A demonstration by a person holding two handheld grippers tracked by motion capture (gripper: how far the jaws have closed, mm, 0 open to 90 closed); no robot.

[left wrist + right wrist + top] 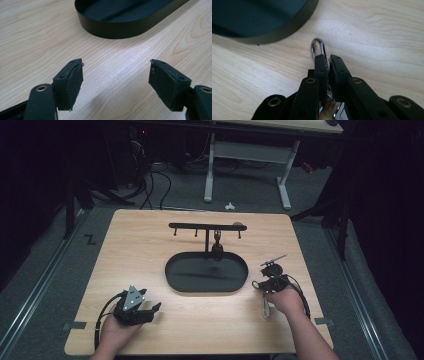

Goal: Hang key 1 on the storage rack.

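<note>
Jaws of the right gripper (327,60) are pinched almost together on a small silver metal loop (318,47) — its rounded end pokes out past the tips, toward the black oval metal tray (287,30) just beyond. Over on the left gripper (116,75) the jaws are spread wide with nothing between them, parked near the tray's front wall — the loop is clearly nearer the right hand.
</note>
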